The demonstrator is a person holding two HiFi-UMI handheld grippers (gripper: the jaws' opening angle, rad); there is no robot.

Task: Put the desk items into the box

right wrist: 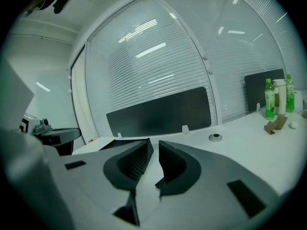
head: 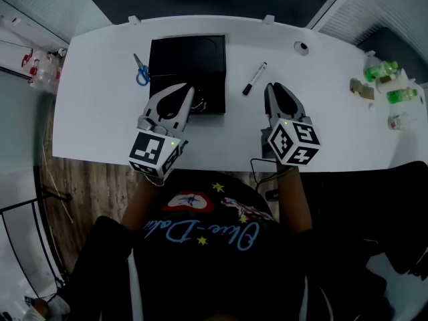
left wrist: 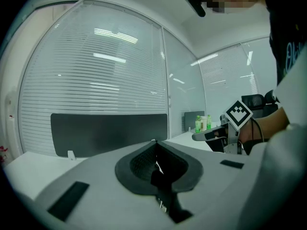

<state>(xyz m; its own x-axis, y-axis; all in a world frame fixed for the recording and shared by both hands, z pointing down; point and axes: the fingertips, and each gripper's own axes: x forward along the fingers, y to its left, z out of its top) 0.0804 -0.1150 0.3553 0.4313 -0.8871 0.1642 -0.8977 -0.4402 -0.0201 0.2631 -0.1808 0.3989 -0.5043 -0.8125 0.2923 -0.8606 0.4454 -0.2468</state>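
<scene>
left gripper (head: 187, 93): jaws together, empty, tips at near edge of black box (head: 187, 55) | right gripper (head: 273, 89): jaws narrowly apart, nothing between, near black marker (head: 254, 78) | blue-handled scissors (head: 141, 70): on white desk (head: 334, 112), just left of box | risk: narrow gap could nudge slanted marker, rolling it away; left gripper could bump box

Head view: high above, looking steeply down on the desk (head: 100, 79), left gripper (head: 189, 91) and right gripper (head: 273, 87). Gripper views: close behind own jaws, near level, facing the blinds (left wrist: 96, 56); both share the dark panel (right wrist: 158, 114) beyond the tips
</scene>
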